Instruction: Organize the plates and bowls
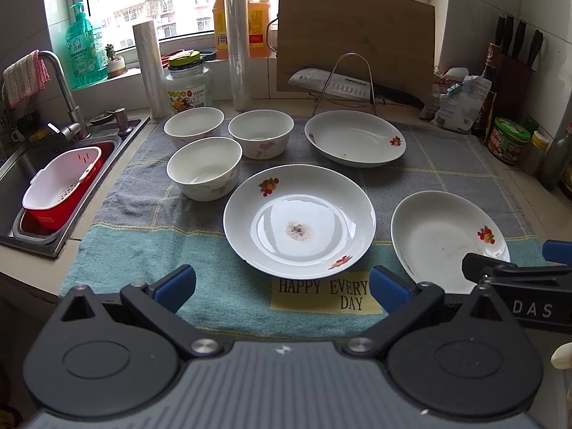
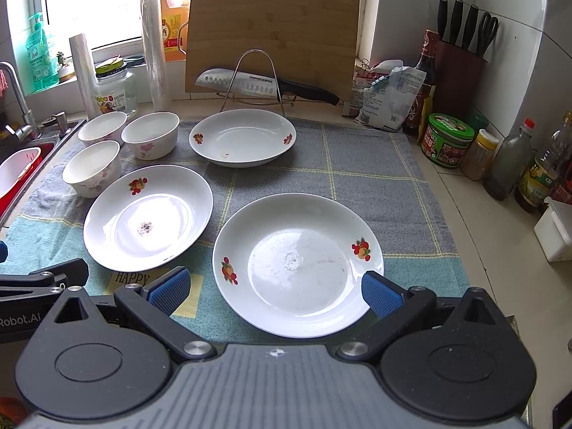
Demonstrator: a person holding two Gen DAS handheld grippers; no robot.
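Three plates and three bowls rest on a checked cloth (image 1: 143,214) spread over the counter. The cloth's left edge lies near the sink (image 1: 21,178); its right edge leaves a bare counter strip before the jars.

Left gripper (image 1: 282,284): fingers spread wide, holding nothing, hovering just short of the centre plate (image 1: 299,220).

Right gripper (image 2: 275,287): fingers spread wide, flanking the near rim of the right plate (image 2: 298,264); contact cannot be determined.

The far plate (image 2: 242,137) sits before the knife rack (image 2: 252,82). The bowls (image 1: 204,168) are clustered at rear left, apparently empty. The centre plate shows a dark residue spot.
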